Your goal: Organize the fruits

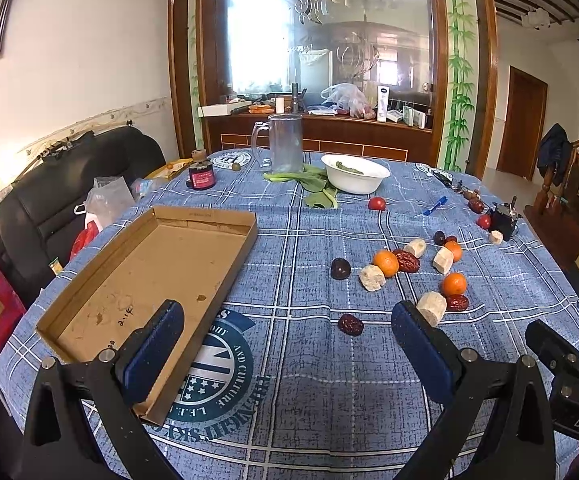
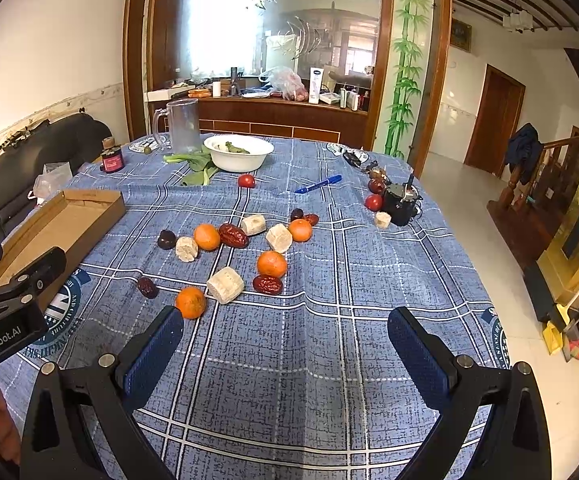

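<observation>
An empty cardboard tray (image 1: pixel 153 272) lies at the left of the blue plaid table; it also shows in the right wrist view (image 2: pixel 61 224). Loose fruit lies mid-table: several oranges (image 2: pixel 272 263), red dates (image 2: pixel 267 284), dark plums (image 2: pixel 166 239), pale cut chunks (image 2: pixel 225 285) and small tomatoes (image 2: pixel 246 180). My left gripper (image 1: pixel 287 340) is open and empty, its left finger over the tray's near corner. My right gripper (image 2: pixel 285 340) is open and empty, just short of the nearest orange (image 2: pixel 190 302).
A white bowl (image 2: pixel 238 153) with greens, a clear jug (image 2: pixel 183 126), a red-labelled jar (image 2: pixel 112 160), a blue pen (image 2: pixel 318 184) and a black object (image 2: pixel 401 202) stand further back. A dark sofa (image 1: pixel 61 188) is left of the table; the floor drops away right.
</observation>
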### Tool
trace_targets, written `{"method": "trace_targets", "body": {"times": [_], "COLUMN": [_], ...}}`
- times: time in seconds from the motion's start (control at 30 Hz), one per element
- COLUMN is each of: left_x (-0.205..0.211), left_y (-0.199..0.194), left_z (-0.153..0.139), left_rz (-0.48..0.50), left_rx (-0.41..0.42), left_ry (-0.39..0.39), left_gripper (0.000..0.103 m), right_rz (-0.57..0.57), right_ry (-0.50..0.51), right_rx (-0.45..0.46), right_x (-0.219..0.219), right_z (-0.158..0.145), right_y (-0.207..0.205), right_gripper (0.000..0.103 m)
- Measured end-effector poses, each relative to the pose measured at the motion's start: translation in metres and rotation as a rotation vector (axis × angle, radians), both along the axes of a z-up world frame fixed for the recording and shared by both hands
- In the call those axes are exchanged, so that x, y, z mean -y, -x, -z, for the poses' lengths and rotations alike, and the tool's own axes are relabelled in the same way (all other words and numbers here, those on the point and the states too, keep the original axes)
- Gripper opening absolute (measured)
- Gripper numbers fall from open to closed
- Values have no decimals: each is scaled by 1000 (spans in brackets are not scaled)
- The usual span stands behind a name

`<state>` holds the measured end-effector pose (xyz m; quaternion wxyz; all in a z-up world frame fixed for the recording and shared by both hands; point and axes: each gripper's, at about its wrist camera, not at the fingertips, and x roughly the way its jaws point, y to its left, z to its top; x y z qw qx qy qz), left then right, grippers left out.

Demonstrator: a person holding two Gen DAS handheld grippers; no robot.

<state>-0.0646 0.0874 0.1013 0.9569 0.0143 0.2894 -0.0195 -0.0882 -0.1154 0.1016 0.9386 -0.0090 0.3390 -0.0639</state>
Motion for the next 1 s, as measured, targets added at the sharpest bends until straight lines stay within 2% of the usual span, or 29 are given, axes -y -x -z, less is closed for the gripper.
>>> {"method": "trace_targets", "body": {"times": [0.5,0.67,0.8,0.9,1.0], "left_x": [-17,-21,-22,-25,-29], "left_y": [-17,-22,-25,-26,-26], "left_z": [19,26,32,33,30], "left_rz": [-30,-13,-8,-15,-23], "left_rx": [-77,-119,-145,-146,-136], "left_ry": [-34,-46,-59,-80,-103], "left_gripper": [103,103,103,103,103], "right_rz": [-37,-77,-146,-215,-265], "right_ry": [-40,-106,-196,-193,-182], "right_rx": [-92,-150,-191,-190,-201], "right_x": [-1,3,-2,-18,-34], "right_z": [26,42,54,56,58], "right_y": [-32,-50,-63,-72,-81], "right_gripper": [103,103,103,102,93]}}
